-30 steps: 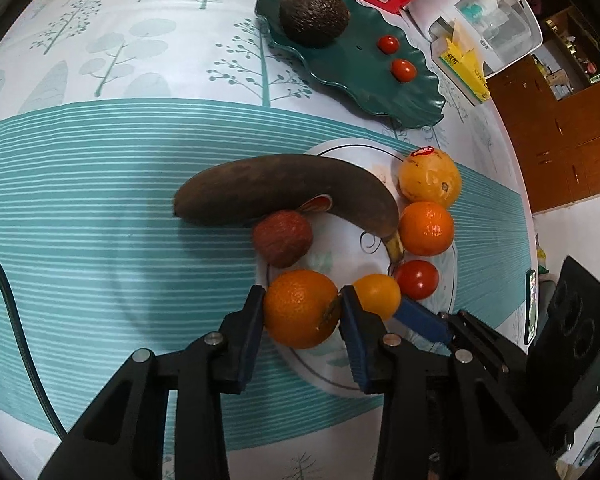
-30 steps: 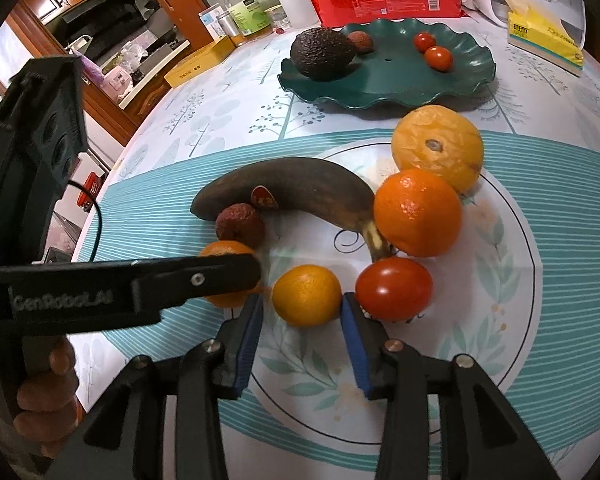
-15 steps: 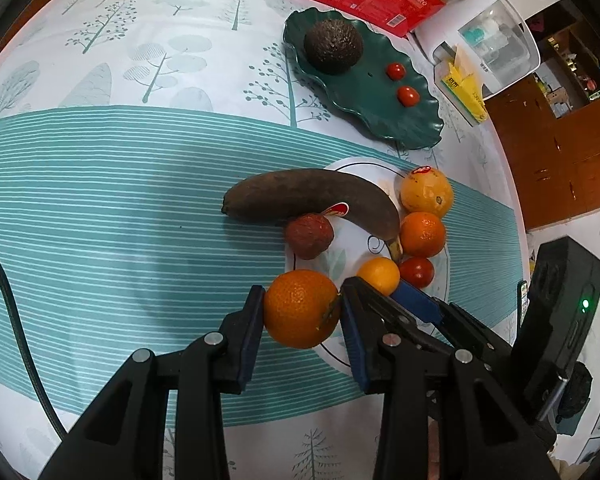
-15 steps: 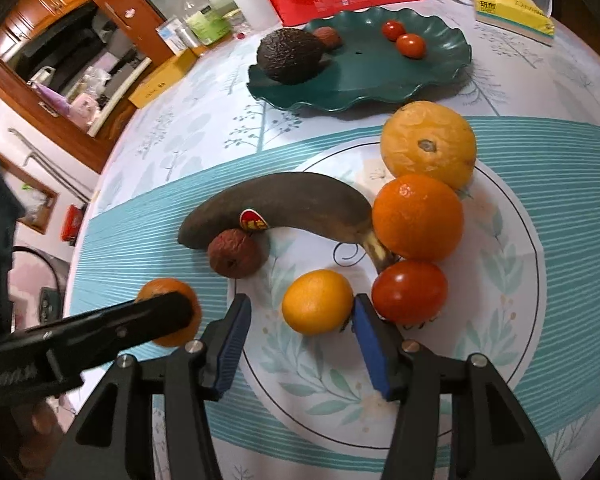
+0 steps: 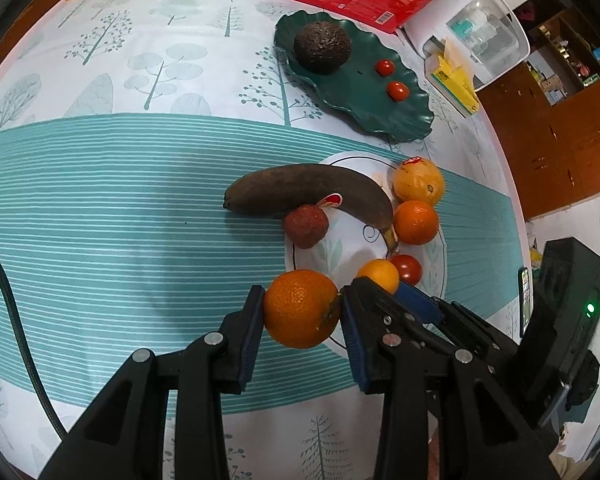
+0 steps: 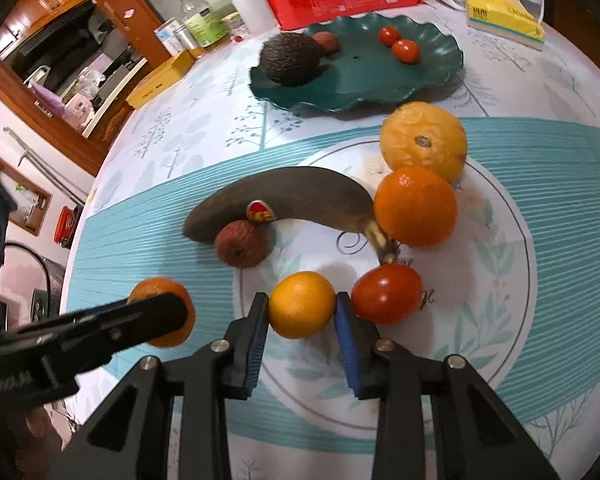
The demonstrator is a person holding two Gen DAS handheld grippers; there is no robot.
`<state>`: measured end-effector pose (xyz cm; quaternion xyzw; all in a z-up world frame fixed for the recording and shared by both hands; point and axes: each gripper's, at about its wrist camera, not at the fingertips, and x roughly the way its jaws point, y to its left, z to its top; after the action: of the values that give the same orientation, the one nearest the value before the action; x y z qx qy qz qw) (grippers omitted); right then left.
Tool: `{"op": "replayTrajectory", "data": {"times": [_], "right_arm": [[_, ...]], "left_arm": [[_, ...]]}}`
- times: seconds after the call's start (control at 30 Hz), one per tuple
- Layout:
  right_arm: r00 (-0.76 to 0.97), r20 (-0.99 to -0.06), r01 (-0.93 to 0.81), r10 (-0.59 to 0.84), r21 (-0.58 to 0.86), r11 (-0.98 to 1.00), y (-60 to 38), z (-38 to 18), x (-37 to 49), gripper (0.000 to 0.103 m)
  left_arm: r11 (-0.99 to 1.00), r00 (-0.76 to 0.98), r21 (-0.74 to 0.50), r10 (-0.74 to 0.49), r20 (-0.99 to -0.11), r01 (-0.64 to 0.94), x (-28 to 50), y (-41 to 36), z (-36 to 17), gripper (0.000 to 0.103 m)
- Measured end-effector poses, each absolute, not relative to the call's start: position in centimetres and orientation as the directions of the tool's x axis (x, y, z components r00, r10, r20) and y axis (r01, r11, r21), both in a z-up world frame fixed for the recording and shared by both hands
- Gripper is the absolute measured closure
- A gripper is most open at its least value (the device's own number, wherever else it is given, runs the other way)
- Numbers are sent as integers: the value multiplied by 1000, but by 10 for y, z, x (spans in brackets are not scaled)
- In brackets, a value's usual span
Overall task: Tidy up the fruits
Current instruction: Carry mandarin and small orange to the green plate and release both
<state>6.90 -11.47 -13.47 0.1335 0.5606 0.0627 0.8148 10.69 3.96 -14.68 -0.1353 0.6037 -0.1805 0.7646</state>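
Your left gripper (image 5: pixel 302 312) is clamped on one orange (image 5: pixel 301 308) held beside the white plate's (image 5: pixel 436 276) near rim, while your right gripper's (image 6: pixel 302 312) jaws have just been closing and its pads now press both sides of one small yellow-orange citrus (image 6: pixel 301 304) on that plate. Around it on the plate lie one tomato (image 6: pixel 386 294), two more oranges (image 6: pixel 415 205), one lychee (image 6: pixel 242 243) and one brown banana (image 6: pixel 288 200), its long axis running across the plate, stem toward the oranges and tip out over the cloth. Beyond, the green dish (image 6: pixel 364 76) holds one avocado (image 6: pixel 291 58), two cherry tomatoes (image 6: pixel 406 51) and one more lychee.
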Motion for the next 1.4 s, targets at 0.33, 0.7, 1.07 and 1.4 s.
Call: {"op": "replayTrajectory", "data": {"times": [0.33,0.7,1.07,1.4], "right_arm": [[423,-876,-9,230,250,968,-121,-62,68,70],[656,-734,-120,172,124,985,-153,105,112,70],[704,-695,-146,147,61,987,-184,165,199,69],[512,-837,-121,192,151,981,-206,43,271,69]], "left_arm": [[916,203,-347,-386,-900,204,113,28,-90,67],[900,332,-266,-383,-862,346,162,0,37,67],[910,399,-232,-365,-841,344,227,-51,80,67],[935,290,-270,-330,-898,229,276,-82,-33,67]]}}
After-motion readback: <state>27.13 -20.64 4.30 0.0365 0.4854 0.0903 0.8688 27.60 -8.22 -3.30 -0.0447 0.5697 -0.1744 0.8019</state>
